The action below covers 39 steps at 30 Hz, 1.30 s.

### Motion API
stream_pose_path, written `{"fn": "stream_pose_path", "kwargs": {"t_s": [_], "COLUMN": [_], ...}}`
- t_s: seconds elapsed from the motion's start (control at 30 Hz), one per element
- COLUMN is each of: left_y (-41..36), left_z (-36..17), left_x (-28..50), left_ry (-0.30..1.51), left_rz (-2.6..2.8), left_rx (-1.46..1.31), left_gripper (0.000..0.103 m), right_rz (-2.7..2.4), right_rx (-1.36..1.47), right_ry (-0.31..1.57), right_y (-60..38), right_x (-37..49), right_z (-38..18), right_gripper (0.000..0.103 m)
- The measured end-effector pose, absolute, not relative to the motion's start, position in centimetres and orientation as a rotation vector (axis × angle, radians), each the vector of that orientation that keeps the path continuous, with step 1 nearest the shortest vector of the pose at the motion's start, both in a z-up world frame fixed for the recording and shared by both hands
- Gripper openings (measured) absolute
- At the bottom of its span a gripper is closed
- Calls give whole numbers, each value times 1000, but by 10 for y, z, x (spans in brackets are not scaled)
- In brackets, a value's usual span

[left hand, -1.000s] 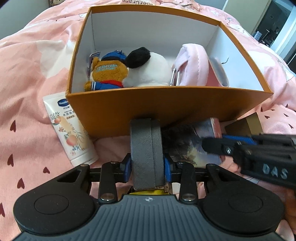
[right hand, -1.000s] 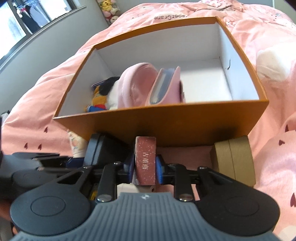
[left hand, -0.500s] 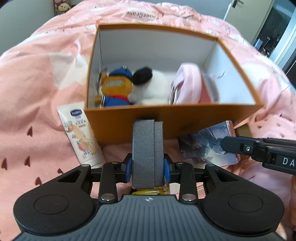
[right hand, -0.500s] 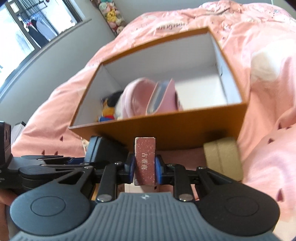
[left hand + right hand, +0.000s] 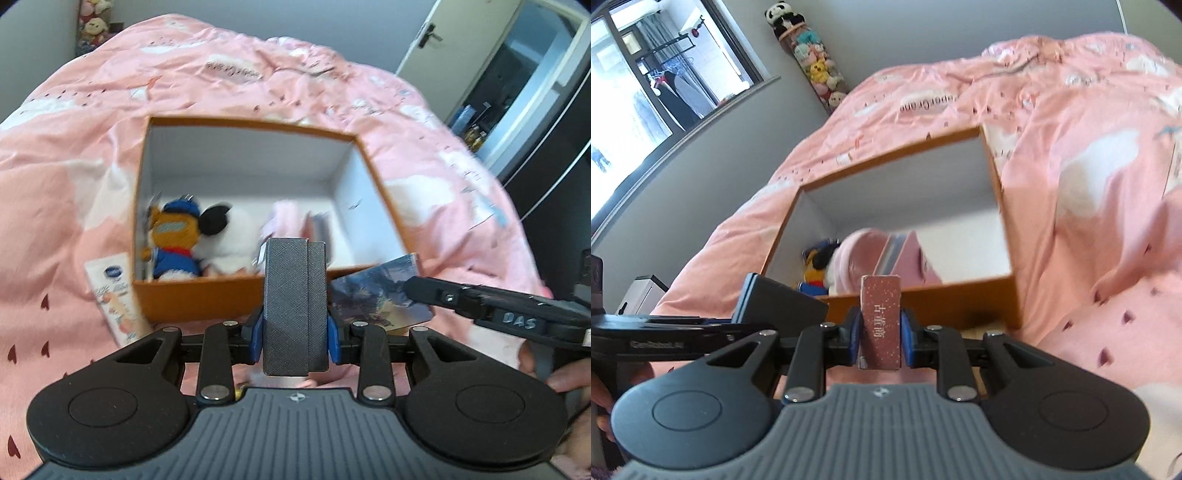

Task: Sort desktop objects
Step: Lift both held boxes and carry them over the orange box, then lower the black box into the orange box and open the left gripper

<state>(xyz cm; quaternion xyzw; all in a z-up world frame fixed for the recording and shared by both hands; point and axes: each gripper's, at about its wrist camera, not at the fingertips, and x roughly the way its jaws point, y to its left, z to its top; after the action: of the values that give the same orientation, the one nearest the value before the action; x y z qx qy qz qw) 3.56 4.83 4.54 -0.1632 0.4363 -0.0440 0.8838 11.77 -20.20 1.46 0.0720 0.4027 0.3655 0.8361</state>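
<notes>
**Two loads held over a crowded box**

The left tool (image 5: 295, 325) was clenched on a grey textured case (image 5: 295, 302), and the right tool (image 5: 880, 332) on a thin reddish book (image 5: 880, 321), both held before the near wall of the orange box (image 5: 192, 295) on the pink bed (image 5: 55, 221). Inside, a bear toy (image 5: 173, 240), a white plush (image 5: 229, 236) and a pink pouch (image 5: 864, 254) packed the left and near part; bare floor showed only at right. Two tools converging there could collide. A case dropped onto the toys might tip out over the rim. A lotion tube (image 5: 114, 299) lay outside.
</notes>
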Motion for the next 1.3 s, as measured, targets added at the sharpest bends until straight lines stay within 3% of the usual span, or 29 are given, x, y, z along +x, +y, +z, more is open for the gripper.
{"fn": "stream_pose_path", "kwargs": {"t_s": [0.47, 0.73, 1.3], "left_y": [25, 12, -16], "left_z": [89, 55, 7], "left_x": [81, 137, 165], "left_ry": [773, 861, 998], "left_rz": [-208, -235, -80], "left_rx": [-316, -418, -284], "left_gripper": [38, 38, 38], "right_rz": [703, 630, 544], "right_rx": [135, 142, 123], "right_ry": [696, 674, 744], "right_y": [-230, -223, -188], "right_x": [144, 172, 186], "right_z": [64, 64, 14], "right_gripper": [24, 24, 24]}}
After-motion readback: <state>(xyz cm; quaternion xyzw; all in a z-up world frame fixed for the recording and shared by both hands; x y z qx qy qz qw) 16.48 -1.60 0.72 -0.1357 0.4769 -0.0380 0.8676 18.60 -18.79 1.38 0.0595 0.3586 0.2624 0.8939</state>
